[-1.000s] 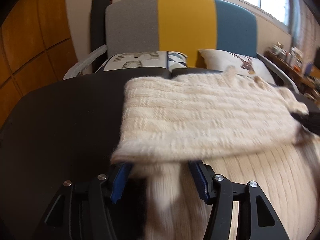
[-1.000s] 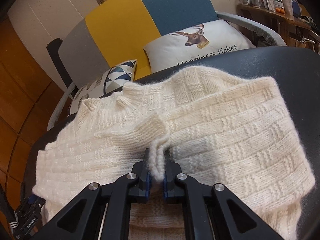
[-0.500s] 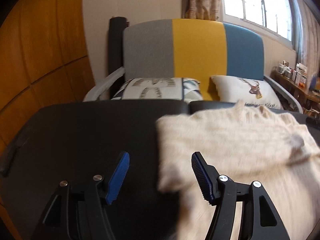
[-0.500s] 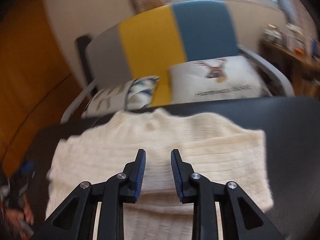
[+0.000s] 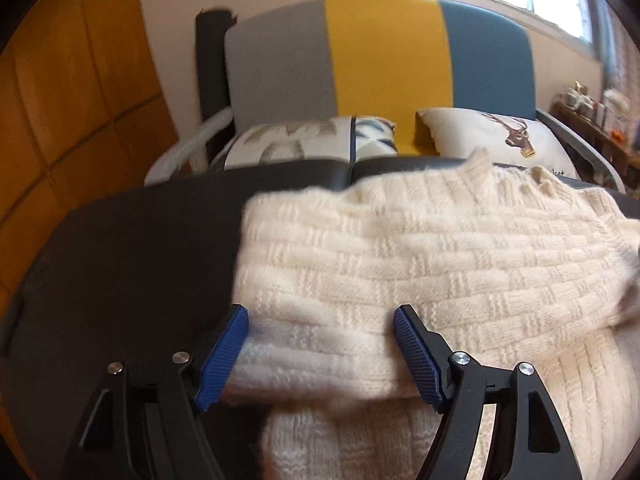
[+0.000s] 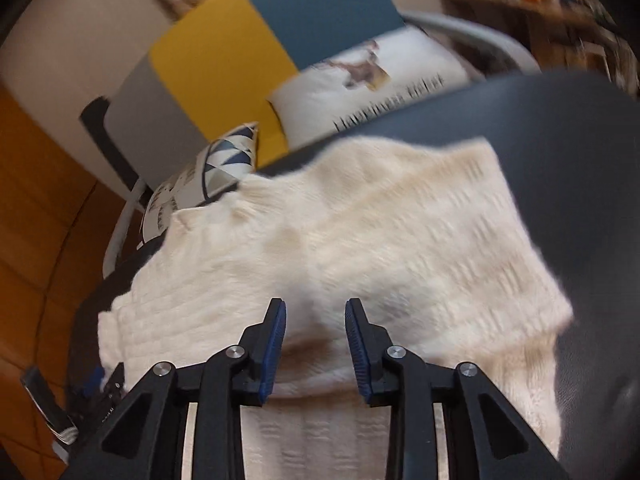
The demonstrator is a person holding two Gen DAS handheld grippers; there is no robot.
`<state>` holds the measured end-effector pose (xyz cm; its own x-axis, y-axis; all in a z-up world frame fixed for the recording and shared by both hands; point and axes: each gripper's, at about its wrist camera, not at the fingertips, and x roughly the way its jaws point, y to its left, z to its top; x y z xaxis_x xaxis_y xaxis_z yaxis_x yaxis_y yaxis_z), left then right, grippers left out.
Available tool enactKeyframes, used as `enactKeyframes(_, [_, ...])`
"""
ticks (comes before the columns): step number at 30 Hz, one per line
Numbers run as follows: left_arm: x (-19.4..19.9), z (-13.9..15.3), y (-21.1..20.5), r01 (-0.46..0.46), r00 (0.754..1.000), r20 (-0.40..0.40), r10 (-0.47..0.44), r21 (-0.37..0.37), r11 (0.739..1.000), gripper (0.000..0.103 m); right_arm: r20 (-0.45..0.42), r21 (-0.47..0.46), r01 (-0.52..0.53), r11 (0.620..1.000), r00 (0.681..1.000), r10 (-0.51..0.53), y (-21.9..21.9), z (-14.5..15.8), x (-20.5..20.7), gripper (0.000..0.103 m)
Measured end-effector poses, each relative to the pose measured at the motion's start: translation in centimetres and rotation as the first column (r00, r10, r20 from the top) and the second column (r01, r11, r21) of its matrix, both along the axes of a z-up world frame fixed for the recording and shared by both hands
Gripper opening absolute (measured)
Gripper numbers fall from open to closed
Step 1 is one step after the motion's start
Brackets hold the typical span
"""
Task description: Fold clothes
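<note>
Left wrist view: the cream knitted sweater (image 5: 420, 280) fills the centre and right of the frame, lying on the dark table (image 5: 132, 264), with its upper part doubled over the lower body so that a thick rolled fold edge runs across the lower middle. The left tongs (image 5: 320, 354) stand spread, blue pads either side of that fold edge and holding nothing. In the right wrist view the same sweater (image 6: 360, 248) covers the centre of the frame, blurred, and the right tongs (image 6: 316, 344) are also parted, above the fold and not pinching anything.

The knit looks thick, soft and limp, probably fairly heavy for a garment. It should sag between two holds and stretch if dragged, and its fuzzy surface likely grips the pads well. A thin pinch of one layer may pull the layers apart. The better holds, I judge, are the doubled fold edge near its two ends, or the ribbed hem low in the frame, taken with a deep bite through all layers.

A striped sofa (image 5: 380, 56) with a deer cushion (image 5: 492, 140) sits behind.
</note>
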<state>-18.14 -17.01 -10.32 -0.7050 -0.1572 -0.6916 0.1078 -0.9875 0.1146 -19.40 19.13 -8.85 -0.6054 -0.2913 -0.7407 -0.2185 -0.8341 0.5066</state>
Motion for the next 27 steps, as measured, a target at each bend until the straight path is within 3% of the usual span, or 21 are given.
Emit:
enactKeyframes(3, [0.4, 0.2, 0.3, 0.006, 1.000, -0.028, -0.006, -0.025, 1.000, 0.076, -0.006, -0.124, 0.011, 0.992, 1.000, -0.012, 0.8, -1.0, -0.3, 0.031])
enactKeyframes(6, [0.9, 0.5, 0.7, 0.010, 0.998, -0.055, -0.013, -0.049, 0.999, 0.076, -0.003, -0.165, -0.011, 0.986, 1.000, 0.010, -0.1, -1.6, -1.3, 0.031])
enactKeyframes(7, [1.0, 0.6, 0.8, 0.012, 0.998, -0.064, -0.015, -0.057, 0.998, 0.076, -0.003, -0.145, -0.013, 0.989, 1.000, 0.013, -0.5, -1.6, -1.6, 0.030])
enactKeyframes(8, [1.2, 0.6, 0.9, 0.013, 0.997, -0.073, -0.018, -0.066, 0.998, 0.076, -0.016, -0.125, -0.022, 0.992, 1.000, 0.020, -1.0, -1.3, -1.8, 0.014])
enactKeyframes(9, [1.3, 0.7, 1.0, 0.015, 0.996, -0.082, -0.021, -0.074, 0.997, 0.076, -0.033, -0.107, -0.034, 0.994, 0.999, 0.030, -1.2, -0.9, -1.9, 0.007])
enactKeyframes(13, [1.9, 1.1, 1.5, 0.019, 0.993, -0.118, -0.032, -0.107, 0.994, 0.076, -0.121, -0.037, -0.046, 0.998, 0.992, 0.041, -1.4, 1.6, -1.4, 0.006])
enactKeyframes(16, [1.5, 0.9, 1.2, 0.019, 0.995, -0.097, -0.029, -0.097, 0.995, 0.076, -0.151, 0.046, -0.024, 0.999, 0.988, 0.031, -1.1, 2.9, -1.2, 0.006])
enactKeyframes(21, [0.7, 0.4, 0.6, 0.018, 0.999, -0.050, -0.021, -0.072, 0.997, 0.076, -0.079, 0.060, -0.041, 0.997, 0.996, 0.045, -1.1, 1.3, -2.3, 0.006])
enactKeyframes(24, [0.3, 0.1, 0.3, 0.016, 1.000, -0.022, -0.017, -0.057, 0.998, 0.078, -0.017, 0.068, -0.059, 0.996, 0.998, 0.061, -1.3, -0.8, -2.3, 0.010])
enactKeyframes(27, [-0.1, -0.1, -0.4, 0.002, 1.000, 0.004, -0.002, -0.030, 1.000, 0.084, -0.032, 0.080, -0.020, 0.997, 0.999, 0.023, -0.6, -0.5, -1.4, 0.020])
